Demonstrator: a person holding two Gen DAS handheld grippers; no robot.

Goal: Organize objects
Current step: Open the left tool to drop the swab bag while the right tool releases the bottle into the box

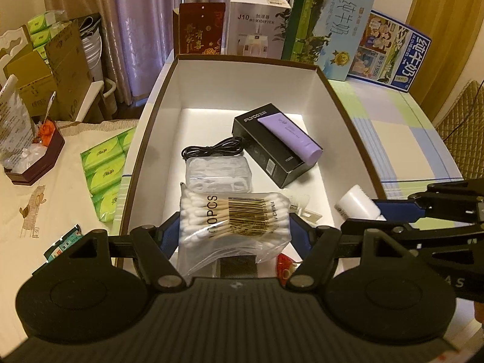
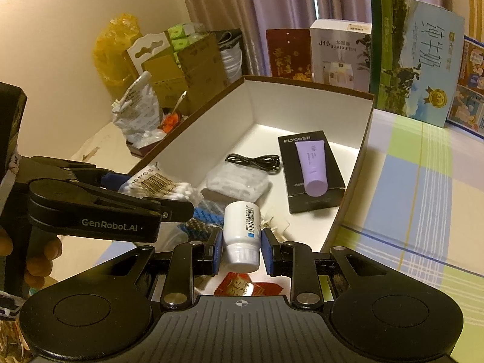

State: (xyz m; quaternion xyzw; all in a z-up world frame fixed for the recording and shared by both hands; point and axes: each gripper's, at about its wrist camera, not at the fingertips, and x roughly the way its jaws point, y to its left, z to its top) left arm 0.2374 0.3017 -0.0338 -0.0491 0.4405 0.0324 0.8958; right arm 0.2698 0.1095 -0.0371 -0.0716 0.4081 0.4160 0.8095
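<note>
over box (image 1: 338, 96) near edge | left gripper (image 1: 234, 227) clamps swab bag (image 1: 233, 220) | right gripper (image 2: 242, 249) clamps bottle (image 2: 243, 236)

The left gripper (image 1: 234, 230) is squeezing a bag of cotton swabs (image 1: 233, 220) between its two blue pads, one pad on each side of the bag. It is pointing forward and a little down. The right gripper (image 2: 242, 242) is pinching a small white bottle (image 2: 243, 236) on its sides, with the cap end pointing back toward the camera. In the right wrist view, the left gripper is sitting just to the left of the right one, and a few fingers (image 2: 36, 260) of the person's hand are wrapping around its handle.
</note>
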